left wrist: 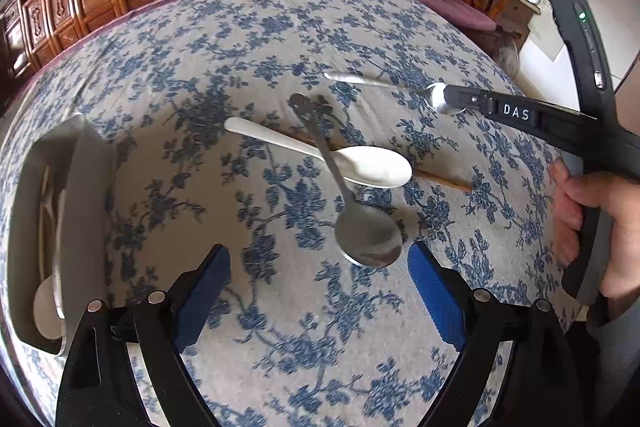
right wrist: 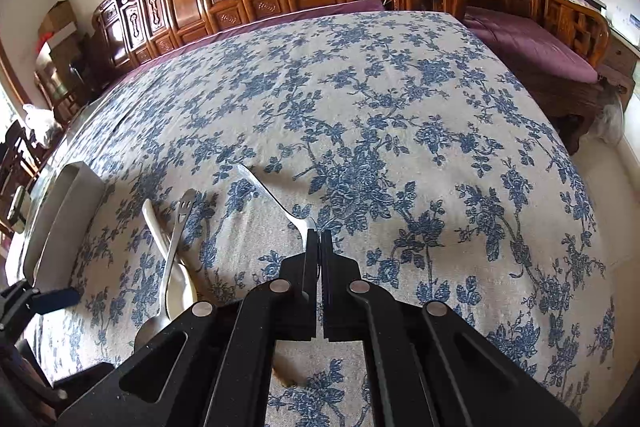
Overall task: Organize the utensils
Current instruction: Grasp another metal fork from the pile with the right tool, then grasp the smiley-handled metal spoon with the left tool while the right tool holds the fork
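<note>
A steel fork is clamped at its head end between the closed jaws of the right gripper; its handle points away from the gripper, far and left, low over the tablecloth. In the left wrist view the same fork lies at far right, its head held by the right gripper, which the right hand grips by the handle.

Left of the fork, a steel spoon crosses over a white spoon; the two touch where they cross. The steel spoon's bowl lies near, just beyond the left gripper. The white spoon lies across a wooden chopstick, which shows past its bowl on the right.

The left gripper hovers over the cloth with its jaws wide apart, holding nothing; blue pads face inward.

At far left a grey tray rests on the cloth, holding utensils, one of them white; the others cannot be identified.
</note>
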`<state>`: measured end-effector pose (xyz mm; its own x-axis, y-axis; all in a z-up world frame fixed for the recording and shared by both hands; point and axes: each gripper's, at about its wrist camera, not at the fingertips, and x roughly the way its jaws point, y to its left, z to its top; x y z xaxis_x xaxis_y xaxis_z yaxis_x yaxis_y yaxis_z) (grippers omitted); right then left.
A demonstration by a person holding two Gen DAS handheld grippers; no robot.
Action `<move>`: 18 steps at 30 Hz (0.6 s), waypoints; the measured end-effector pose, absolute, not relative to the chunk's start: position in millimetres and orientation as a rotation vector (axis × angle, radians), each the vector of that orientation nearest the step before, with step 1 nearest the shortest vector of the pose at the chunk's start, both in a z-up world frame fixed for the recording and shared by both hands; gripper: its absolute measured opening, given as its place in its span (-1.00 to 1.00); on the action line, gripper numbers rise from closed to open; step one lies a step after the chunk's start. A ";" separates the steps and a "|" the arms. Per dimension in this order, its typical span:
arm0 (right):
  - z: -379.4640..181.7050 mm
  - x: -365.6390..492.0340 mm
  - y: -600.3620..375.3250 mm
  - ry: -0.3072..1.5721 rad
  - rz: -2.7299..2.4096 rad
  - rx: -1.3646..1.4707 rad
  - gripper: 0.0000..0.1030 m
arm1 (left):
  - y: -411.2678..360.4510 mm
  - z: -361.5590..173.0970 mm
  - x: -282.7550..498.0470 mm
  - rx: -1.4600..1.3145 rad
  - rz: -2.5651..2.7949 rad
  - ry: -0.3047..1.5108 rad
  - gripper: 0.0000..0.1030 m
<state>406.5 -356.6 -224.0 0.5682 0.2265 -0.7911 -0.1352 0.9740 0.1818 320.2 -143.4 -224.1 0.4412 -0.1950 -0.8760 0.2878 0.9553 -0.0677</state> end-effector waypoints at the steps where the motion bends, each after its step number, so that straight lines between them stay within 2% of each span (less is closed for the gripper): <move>1: -224.2 406.8 -357.3 0.943 0.213 0.107 -0.96 | -145.9 -226.9 322.5 0.092 -0.298 1.080 0.68; 8: -222.6 408.1 -357.1 0.935 0.219 0.113 -0.96 | -162.1 -237.4 339.2 0.085 -0.265 1.080 0.68; 10: -222.0 407.9 -357.4 0.933 0.222 0.120 -0.96 | -164.4 -237.9 343.8 0.086 -0.259 1.076 0.45; 14: -221.5 408.5 -356.8 0.932 0.227 0.126 -0.96 | -166.3 -243.1 355.9 0.076 -0.258 1.105 0.17; 16: -221.0 408.5 -356.0 0.931 0.230 0.127 -0.96 | -167.6 -247.7 362.0 0.086 -0.249 1.125 -0.12; 18: -220.2 408.8 -354.7 0.930 0.233 0.127 -0.96 | -168.7 -248.5 364.8 0.091 -0.242 1.122 -0.15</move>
<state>408.8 -354.7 -220.2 0.5752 0.2534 -0.7778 -0.1438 0.9673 0.2088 364.8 -168.7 -248.5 0.4113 -0.1466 -0.8997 0.2379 0.9700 -0.0493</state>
